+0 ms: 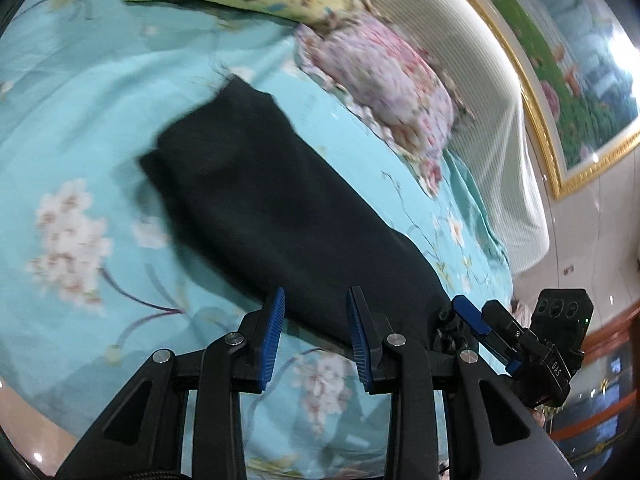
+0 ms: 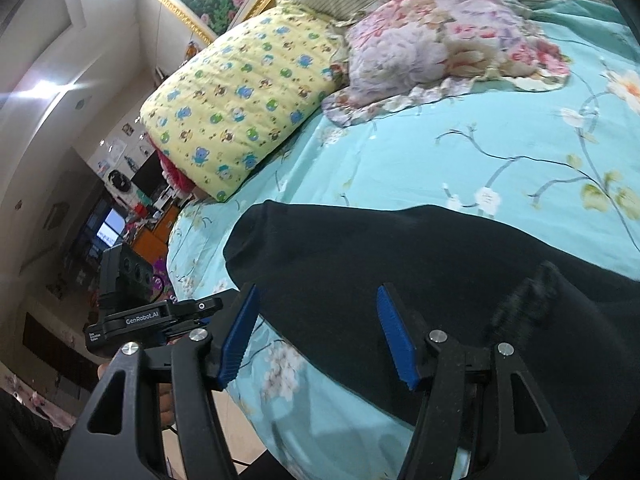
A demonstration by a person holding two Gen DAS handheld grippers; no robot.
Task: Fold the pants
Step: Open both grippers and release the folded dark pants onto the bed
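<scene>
We look across a bed covered by a turquoise sheet printed with pale blossoms, with a ribbed headboard and a gold-framed flower picture on the wall behind it. A yellow quilt with small cartoon prints and a pink flowered pillow lie near the headboard, touching each other. The black pants lie flat on the sheet in a long folded band (the left view is somewhat blurred). Our left gripper hangs over the near edge of the pants with its blue pads apart and nothing pinched between them. Our right gripper hovers over the other end of the pants, jaws spread wide, also grasping nothing. Each view shows the other gripper off to its side.
</scene>
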